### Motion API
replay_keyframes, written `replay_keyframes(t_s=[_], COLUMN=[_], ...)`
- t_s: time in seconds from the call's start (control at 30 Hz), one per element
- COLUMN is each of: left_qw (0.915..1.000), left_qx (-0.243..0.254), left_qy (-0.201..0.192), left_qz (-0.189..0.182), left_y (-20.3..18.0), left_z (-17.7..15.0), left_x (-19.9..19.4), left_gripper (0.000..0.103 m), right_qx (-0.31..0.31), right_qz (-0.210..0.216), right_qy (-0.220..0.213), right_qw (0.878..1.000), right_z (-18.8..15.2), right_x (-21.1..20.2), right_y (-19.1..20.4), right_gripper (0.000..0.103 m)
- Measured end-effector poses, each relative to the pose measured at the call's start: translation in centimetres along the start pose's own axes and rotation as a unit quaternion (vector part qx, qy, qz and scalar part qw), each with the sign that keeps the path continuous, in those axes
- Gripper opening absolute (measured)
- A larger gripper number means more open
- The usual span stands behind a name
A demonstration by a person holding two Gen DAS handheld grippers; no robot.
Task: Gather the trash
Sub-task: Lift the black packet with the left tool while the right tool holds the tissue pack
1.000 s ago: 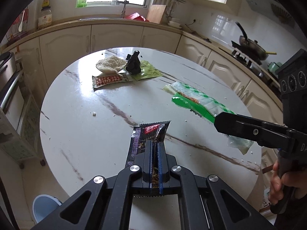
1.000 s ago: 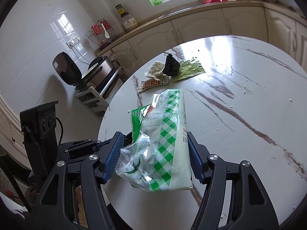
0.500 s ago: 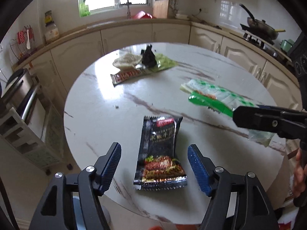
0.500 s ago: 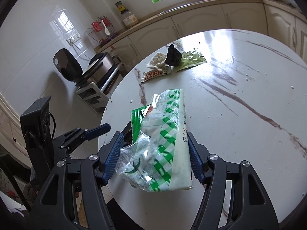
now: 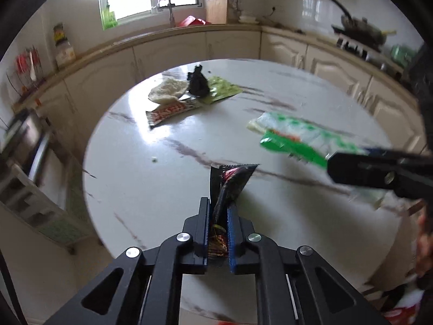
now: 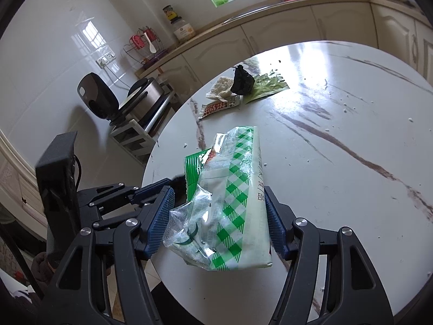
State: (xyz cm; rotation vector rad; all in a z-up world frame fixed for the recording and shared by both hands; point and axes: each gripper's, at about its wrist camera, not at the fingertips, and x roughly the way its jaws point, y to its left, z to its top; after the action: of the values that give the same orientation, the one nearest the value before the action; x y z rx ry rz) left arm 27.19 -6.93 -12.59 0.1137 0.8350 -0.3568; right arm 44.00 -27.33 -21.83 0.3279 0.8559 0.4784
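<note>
The left gripper [image 5: 218, 233] clamps a dark wrapper [image 5: 230, 187]. The right gripper [image 6: 217, 222] grips a green-checked bag [image 6: 230, 203] over the table [image 6: 338, 189].

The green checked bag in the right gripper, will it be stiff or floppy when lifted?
Probably floppy: the green checked bag looks thin and crumpled, sagging past the right gripper. Likely light, since it seems mostly empty. Its glossy film may slip.

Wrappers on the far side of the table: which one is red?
The long red-and-white wrapper, lying nearest this side of the pile; the green wrapper lies behind it.
</note>
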Motion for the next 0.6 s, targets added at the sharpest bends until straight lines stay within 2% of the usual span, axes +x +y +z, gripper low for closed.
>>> replay_keyframes(t_s=[0.17,0.3,0.5,0.57,0.6], left_qw=[0.9982,0.9957,0.9917,0.9923,0.9945], left_qx=[-0.037,-0.058,-0.088,-0.079,-0.073], left_qy=[-0.011,-0.029,-0.063,-0.052,-0.04], left_qz=[-0.046,-0.067,-0.069,-0.08,-0.064], left_y=[1.0,2.5,6.0,6.9,7.1], left_z=[-0.6,-0.8,-2.2,-2.9,-3.3], left_x=[-0.4,-1.7,-5.2,-5.1,-4.5], left_gripper=[0.003,0.002,0.0,0.0,0.0], right_qx=[-0.003,-0.005,-0.033,-0.05,-0.047], right_qz=[0.003,0.008,0.018,-0.012,-0.013], right_qy=[-0.004,-0.009,-0.008,-0.018,-0.015], right_qw=[1.0,1.0,0.999,0.999,0.999], right_z=[-0.1,0.0,0.3,0.4,0.4], right_x=[-0.2,-0.6,-0.4,0.0,0.4], right_y=[0.7,1.4,4.9,6.1,6.1], right_gripper=[0.062,0.062,0.062,0.062,0.062])
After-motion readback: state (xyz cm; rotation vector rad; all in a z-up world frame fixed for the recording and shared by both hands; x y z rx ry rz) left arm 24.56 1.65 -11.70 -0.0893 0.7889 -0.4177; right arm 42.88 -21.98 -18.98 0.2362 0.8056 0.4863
